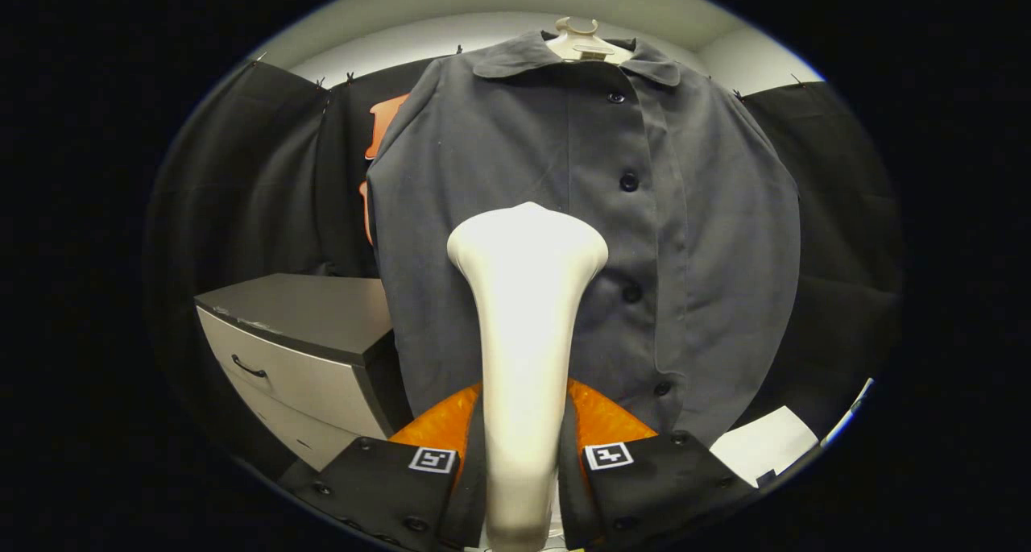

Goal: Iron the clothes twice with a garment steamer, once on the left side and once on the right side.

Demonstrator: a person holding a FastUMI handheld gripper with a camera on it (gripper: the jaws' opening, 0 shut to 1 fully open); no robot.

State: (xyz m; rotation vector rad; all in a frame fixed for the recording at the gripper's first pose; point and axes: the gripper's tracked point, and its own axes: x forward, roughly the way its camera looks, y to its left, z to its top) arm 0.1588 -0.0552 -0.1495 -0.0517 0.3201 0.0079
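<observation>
I've got the tool (522,487) clenched on the steamer (523,334), its head up against the hanging shirt (580,238), left of the buttons (629,182). Drift right and it snags them; loosen, and the steamer tips.

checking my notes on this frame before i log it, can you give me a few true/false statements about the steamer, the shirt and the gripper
1. The gripper is shut on the garment steamer, its handle between the two fingers. True.
2. The shirt lies flat on a table. False: it hangs on a hanger in front of the black cloth wall.
3. The steamer's head is in front of the shirt's front panel, beside the row of buttons. True.
4. The shirt hangs unbuttoned and open. False: its front is closed.
5. A drawer cabinet stands beside the shirt, low down. True.
</observation>
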